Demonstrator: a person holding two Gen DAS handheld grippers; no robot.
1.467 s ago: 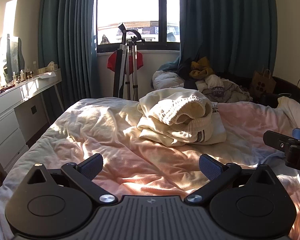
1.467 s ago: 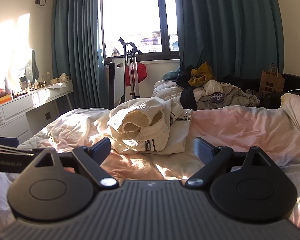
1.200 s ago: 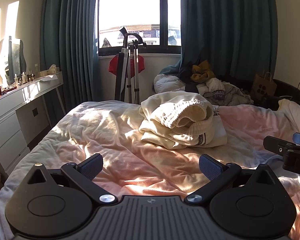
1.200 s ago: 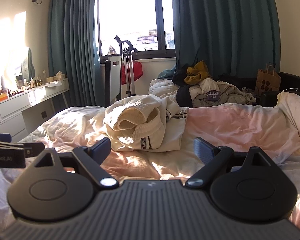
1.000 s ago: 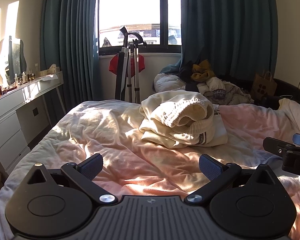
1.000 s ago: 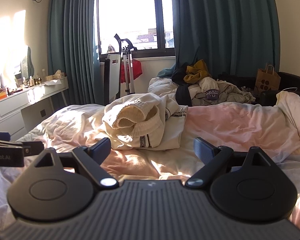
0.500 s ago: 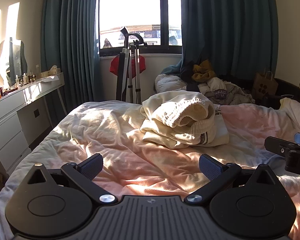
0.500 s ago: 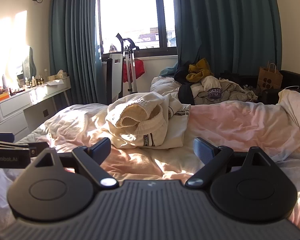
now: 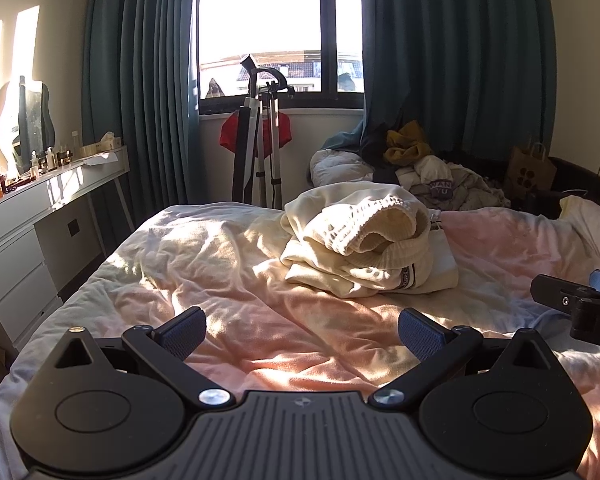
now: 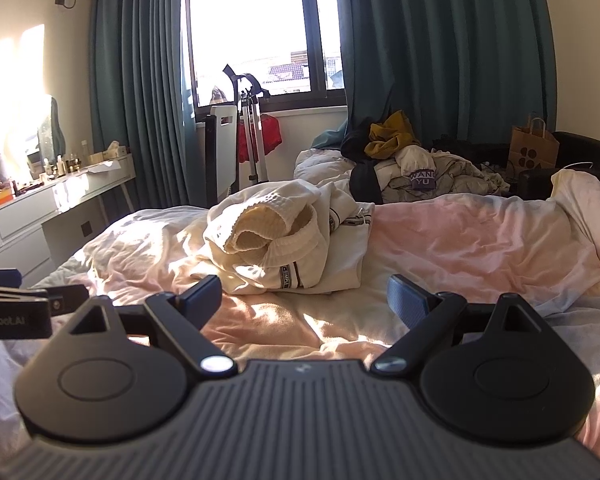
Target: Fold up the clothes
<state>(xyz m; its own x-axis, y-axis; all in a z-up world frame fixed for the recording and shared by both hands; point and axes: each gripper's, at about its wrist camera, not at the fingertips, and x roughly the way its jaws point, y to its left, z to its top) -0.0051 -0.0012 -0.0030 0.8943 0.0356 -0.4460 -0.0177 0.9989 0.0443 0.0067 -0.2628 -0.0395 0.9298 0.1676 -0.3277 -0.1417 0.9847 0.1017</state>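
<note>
Hand-held gripper before bunched cream garment

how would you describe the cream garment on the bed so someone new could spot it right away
Find the bed with its rumpled pink and white cover, below the window. The cream garment lies bunched near its middle, ahead of both open grippers. Unlike the mixed pile of clothes beyond the bed, it sits alone and shows a ribbed, rolled opening and a dark-striped band.

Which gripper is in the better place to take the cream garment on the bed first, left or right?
Probably the right gripper. In its view the cream garment lies almost straight ahead, just beyond its open jaws. For the left gripper, also open, the garment sits farther off and right of centre on the bed.
</note>
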